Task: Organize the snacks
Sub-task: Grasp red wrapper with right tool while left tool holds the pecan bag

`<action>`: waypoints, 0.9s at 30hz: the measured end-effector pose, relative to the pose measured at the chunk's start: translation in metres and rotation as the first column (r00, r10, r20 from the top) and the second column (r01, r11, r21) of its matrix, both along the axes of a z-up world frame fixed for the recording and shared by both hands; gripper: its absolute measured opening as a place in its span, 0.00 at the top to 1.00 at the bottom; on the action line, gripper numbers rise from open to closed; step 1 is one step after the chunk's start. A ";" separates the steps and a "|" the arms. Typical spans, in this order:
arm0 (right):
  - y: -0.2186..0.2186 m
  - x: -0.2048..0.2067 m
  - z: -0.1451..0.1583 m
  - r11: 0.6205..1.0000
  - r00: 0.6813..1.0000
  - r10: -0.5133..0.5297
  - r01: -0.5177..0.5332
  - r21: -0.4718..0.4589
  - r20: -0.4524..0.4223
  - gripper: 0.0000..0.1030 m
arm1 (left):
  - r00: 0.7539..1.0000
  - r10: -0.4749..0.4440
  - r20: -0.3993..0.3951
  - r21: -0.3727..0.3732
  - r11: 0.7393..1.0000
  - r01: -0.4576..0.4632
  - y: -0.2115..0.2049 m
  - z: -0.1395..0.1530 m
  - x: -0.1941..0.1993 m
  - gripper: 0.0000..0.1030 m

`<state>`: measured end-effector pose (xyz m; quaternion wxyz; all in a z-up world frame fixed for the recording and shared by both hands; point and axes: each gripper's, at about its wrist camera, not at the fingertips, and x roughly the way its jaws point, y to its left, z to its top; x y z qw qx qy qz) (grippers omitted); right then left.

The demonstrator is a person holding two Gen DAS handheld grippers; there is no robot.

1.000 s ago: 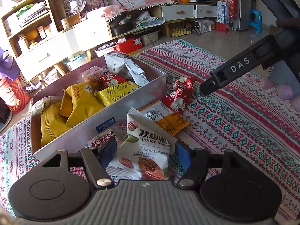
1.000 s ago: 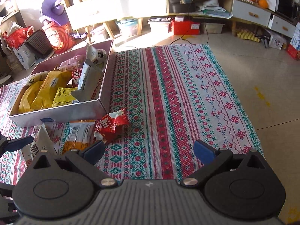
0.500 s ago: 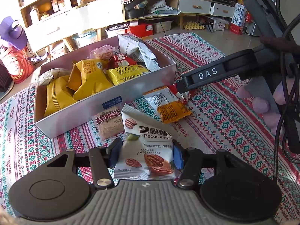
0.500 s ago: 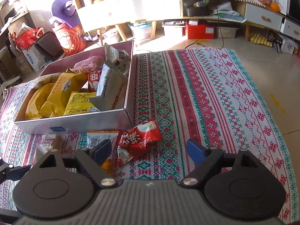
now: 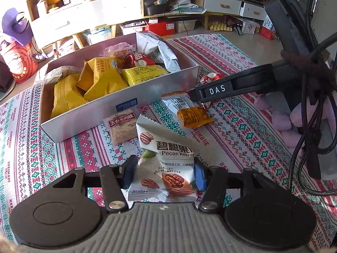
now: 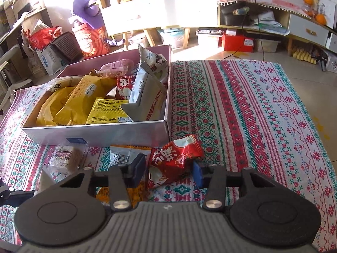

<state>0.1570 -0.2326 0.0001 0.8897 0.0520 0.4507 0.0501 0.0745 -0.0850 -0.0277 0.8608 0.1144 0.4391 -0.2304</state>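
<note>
A white pecan kernel packet (image 5: 166, 164) sits between the pads of my left gripper (image 5: 163, 174), which is shut on it just above the patterned rug. My right gripper (image 6: 168, 171) has closed its pads against a red snack packet (image 6: 173, 160) lying on the rug by the near right corner of the grey box (image 6: 101, 133). The box (image 5: 118, 107) holds several yellow, white and red snack bags. An orange and white packet (image 5: 186, 110) and a beige beef-flavour packet (image 5: 122, 126) lie on the rug in front of the box.
The patterned rug (image 6: 252, 116) stretches to the right of the box. The right gripper's black finger marked DAS (image 5: 231, 88) crosses the left wrist view. Shelves, drawers and storage boxes (image 6: 238, 40) line the far wall, and a red drum with a purple cap (image 6: 90, 35) stands at the far left.
My left gripper closed on the pecan packet. My right gripper moved in toward the red packet and narrowed its jaws until the pads touch it.
</note>
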 end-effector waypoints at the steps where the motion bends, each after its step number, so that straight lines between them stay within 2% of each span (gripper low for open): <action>1: 0.001 0.000 0.000 1.000 1.000 0.006 -0.006 0.001 -0.006 0.63 | 1.000 0.001 -0.001 -0.003 1.000 -0.001 0.000 0.000 0.000 0.40; 17: 0.006 -0.011 0.009 0.998 0.991 0.042 -0.048 -0.047 -0.127 0.66 | 0.998 0.052 -0.045 -0.045 0.998 -0.054 0.014 0.000 -0.007 0.41; 27: 0.009 -0.023 0.016 0.998 0.980 0.059 -0.061 -0.003 -0.188 0.66 | 0.994 0.078 -0.081 -0.072 0.994 -0.084 0.025 0.005 -0.010 0.41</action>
